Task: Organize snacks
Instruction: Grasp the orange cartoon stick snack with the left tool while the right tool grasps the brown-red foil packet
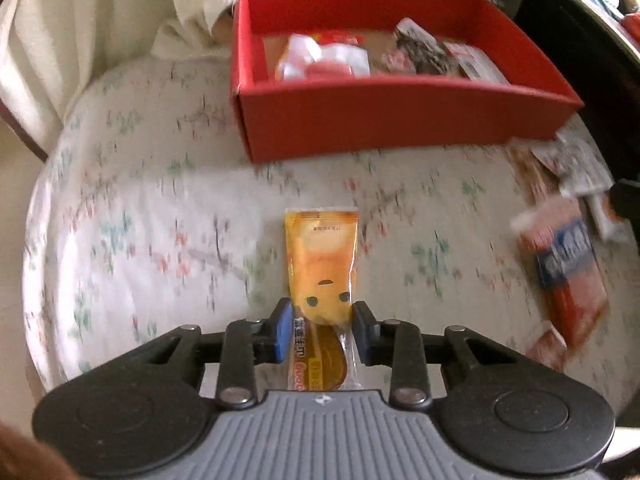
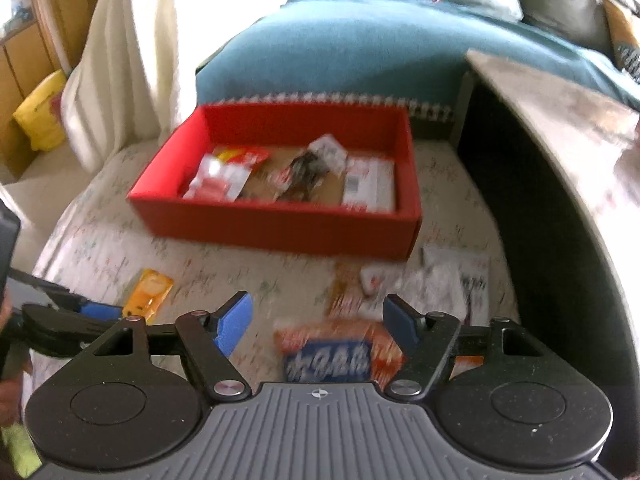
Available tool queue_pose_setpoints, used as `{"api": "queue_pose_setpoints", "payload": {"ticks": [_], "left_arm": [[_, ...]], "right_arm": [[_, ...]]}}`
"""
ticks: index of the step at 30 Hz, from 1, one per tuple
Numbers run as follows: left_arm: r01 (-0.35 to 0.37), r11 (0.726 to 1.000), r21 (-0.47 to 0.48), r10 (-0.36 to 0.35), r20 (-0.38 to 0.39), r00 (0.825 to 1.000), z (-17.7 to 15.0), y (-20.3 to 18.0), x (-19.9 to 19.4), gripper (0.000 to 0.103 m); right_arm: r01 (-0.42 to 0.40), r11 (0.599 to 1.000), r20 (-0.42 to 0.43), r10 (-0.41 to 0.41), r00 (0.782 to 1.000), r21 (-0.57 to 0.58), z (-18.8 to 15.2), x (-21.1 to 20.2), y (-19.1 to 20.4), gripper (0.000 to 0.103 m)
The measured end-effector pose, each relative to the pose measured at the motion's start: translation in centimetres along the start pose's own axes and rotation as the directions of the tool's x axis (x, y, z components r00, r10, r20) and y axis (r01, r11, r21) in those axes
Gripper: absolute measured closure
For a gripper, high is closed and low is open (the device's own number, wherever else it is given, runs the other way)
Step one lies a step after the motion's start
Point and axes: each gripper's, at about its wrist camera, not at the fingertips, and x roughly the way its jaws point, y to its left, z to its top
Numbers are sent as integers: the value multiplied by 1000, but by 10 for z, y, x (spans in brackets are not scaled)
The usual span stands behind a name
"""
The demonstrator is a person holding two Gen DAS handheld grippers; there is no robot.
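Observation:
My left gripper (image 1: 320, 320) is shut on a yellow snack packet (image 1: 322, 256) with a cartoon face, which points toward the red box (image 1: 400, 120). The box holds several snack packets (image 1: 324, 58). In the right wrist view the same yellow packet (image 2: 148, 292) shows at the left in the left gripper's blue fingers (image 2: 102, 312). My right gripper (image 2: 318, 320) is open and empty above an orange and blue snack packet (image 2: 332, 354). The red box (image 2: 276, 226) lies beyond it.
A floral cloth (image 1: 140, 220) covers the round surface. Loose packets (image 1: 568, 256) lie at the right in the left wrist view, and white packets (image 2: 456, 276) sit near the box. A dark table edge (image 2: 540, 240) stands at the right, a teal cushion (image 2: 360, 48) behind.

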Motion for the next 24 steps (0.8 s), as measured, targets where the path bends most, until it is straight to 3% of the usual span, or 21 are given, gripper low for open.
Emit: {"api": "queue_pose_setpoints", "payload": {"ticks": [5,8,11,16,19,24], "left_arm": [[-30,998,58,30,-3,1000,-16,-1,-4,73],[-38,997,73,37,17,999,-13,-4,-4,63],[-38,996,82,36,32,999,-11,-6,-3,43],[-67,992,104,65,23,998,-13,-8,4,40],[-55,994,99,52,24,998,-15,-5,2,48],[-49,996,73,48,16,999,-16,5,0,49]], "right_arm": [[-10,1000,-122,10,993,-1,-41,8,11,24],[-21,1000,-183,17,983,-19,-57,17,23,23],[-35,998,-229,21,973,-60,-67,28,35,18],[-13,993,-281,-20,959,-114,-76,50,46,14],[9,991,-279,-46,959,-130,-79,51,53,12],[-37,985,-306,-16,952,-168,-89,54,73,6]]}}
